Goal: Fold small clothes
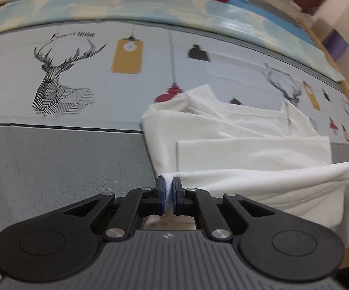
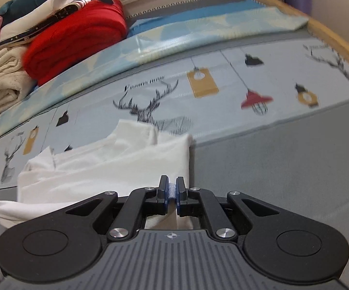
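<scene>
Both grippers, left (image 1: 169,181) and right (image 2: 172,181), pinch white garment (image 1: 247,149) corners

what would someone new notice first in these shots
The white garment lies half folded on the grey printed bedsheet, its near edge pinched at each end by the left gripper and the right gripper. Behind it, a bright red blanket sits in the pile at the far side.

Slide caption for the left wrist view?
Left gripper pinches a corner of the white garment on the deer-print bedsheet.
</scene>
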Demonstrator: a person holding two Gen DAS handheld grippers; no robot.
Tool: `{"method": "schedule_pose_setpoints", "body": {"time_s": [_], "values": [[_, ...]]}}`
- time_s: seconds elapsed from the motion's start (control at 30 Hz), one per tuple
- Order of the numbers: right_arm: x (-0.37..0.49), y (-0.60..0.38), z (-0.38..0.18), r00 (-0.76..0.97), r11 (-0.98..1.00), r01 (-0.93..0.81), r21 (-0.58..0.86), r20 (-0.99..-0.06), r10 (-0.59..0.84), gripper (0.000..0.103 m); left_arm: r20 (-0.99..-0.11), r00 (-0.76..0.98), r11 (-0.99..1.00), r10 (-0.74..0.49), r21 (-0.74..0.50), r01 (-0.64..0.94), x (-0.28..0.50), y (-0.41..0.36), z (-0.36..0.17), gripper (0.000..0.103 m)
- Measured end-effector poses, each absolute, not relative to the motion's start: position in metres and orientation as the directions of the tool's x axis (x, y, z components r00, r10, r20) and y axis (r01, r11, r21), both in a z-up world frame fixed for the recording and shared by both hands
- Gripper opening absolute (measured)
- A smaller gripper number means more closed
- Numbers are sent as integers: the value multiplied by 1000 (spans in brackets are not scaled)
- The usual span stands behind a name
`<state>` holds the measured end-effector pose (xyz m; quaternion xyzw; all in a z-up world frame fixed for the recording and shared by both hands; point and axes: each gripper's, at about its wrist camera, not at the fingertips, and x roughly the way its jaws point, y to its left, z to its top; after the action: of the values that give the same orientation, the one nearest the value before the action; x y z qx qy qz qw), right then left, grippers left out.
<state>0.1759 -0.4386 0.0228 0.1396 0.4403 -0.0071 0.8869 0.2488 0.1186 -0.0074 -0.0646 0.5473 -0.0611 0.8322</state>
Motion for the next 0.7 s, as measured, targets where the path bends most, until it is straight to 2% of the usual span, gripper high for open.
{"method": "schedule_pose_setpoints", "body": {"time_s": [0.23, 0.4, 0.47, 0.53, 0.63, 0.7], "values": [[214, -430, 7, 599, 952, 192, 237, -797, 77, 5, -922, 360, 987, -142, -158, -15, 274, 118, -25, 6], [224, -426, -4, 575, 948, 218, 234, -815, 69, 6, -924, 364, 986, -119, -153, -66, 275, 121, -27, 11], [223, -426, -1, 588, 951, 245, 189, -809, 10, 7, -916, 386, 987, -107, -144, -68, 272, 123, -22, 13], [217, -429, 6, 616, 950, 267, 164, -787, -37, 11, -906, 407, 985, -116, -157, -68, 266, 128, -16, 16], [204, -441, 15, 652, 939, 284, 191, -757, -43, 21, -906, 409, 986, -108, -151, -74, 259, 135, -13, 17], [196, -446, 18, 665, 941, 284, 184, -745, -54, 21, -909, 405, 986, -102, -147, -80, 254, 141, -12, 17]]}}
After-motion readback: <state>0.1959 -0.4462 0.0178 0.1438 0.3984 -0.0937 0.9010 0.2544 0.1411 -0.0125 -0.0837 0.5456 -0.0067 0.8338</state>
